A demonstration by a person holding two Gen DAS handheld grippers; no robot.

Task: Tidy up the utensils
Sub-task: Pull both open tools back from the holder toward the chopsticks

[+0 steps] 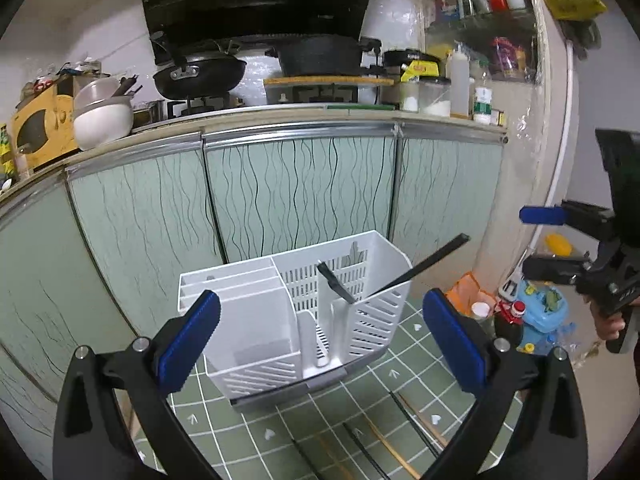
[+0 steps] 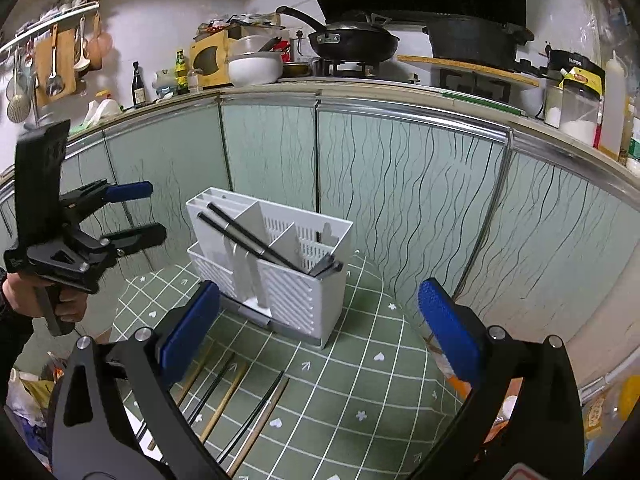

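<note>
"SUPOR" in white on black appliance (image 2: pixel 573 65) on the counter

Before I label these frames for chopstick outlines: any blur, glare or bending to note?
Left wrist view: sharp, but the counter edge bows from fisheye; dark corners. Right wrist view: same bowing; chopsticks in the white holder crisp; no strong glare on the green cloth.
</note>
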